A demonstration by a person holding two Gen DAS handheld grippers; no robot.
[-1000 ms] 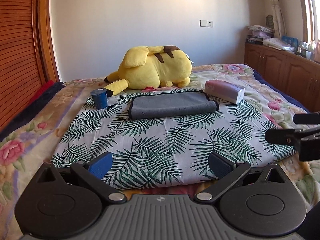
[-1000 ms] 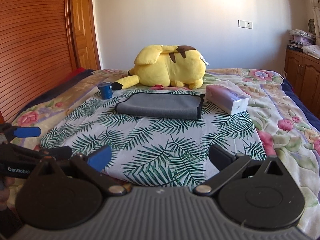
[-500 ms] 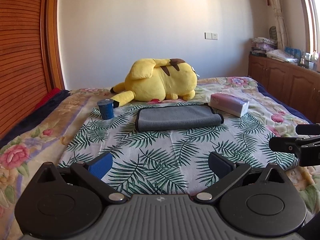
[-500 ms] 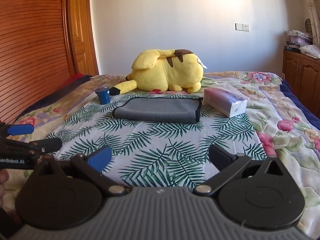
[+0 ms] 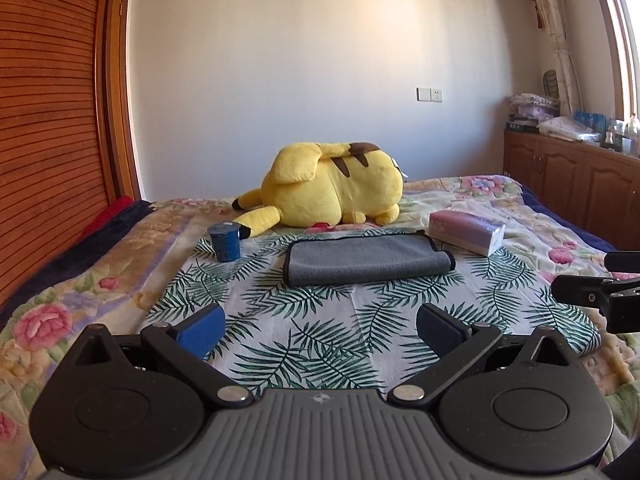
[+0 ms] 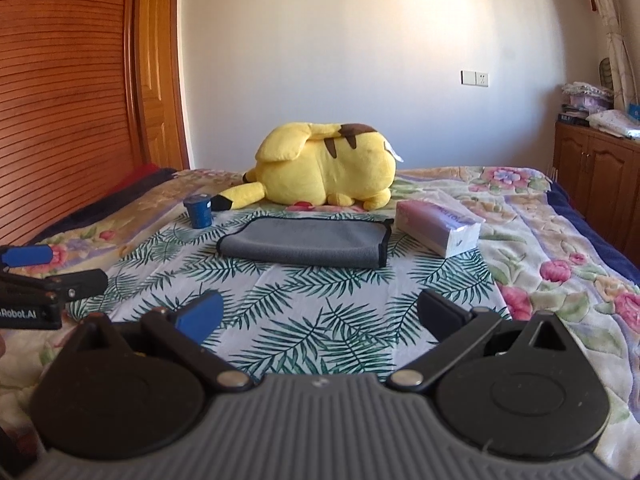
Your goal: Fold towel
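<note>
Both grippers hover low over the near part of the bed [image 5: 48, 304], well apart from the work item. Left gripper [image 5: 320, 326]: jaws spread wide, nothing between them. Right gripper [image 6: 318, 312]: jaws likewise spread wide and empty.

Location of the work item: the grey towel [image 5: 366, 260] lies flat on the palm-leaf sheet [image 5: 320, 340], toward the far side of the bed. It already appears doubled over, with a rounded fold along its near edge and dark piping along its side edges. A yellow plush toy [image 5: 336, 192] lies just behind it, a blue cup [image 5: 225, 242] stands to its left, and a tissue pack [image 5: 466, 232] lies just beside its right end.

Handling characteristics (judgement):
- The towel looks light, soft and limp. It will drape and sag when lifted and will not hold a shape.
- The pile likely grips the pads well; slippage is a minor concern.
- The sheet beneath is loose cloth. A deep pinch may catch it together with the towel.

Recommended hold points: take one corner with each gripper, at the piped side edges, pinching the towel layers only. Keep the right-hand approach clear of the tissue pack.
</note>
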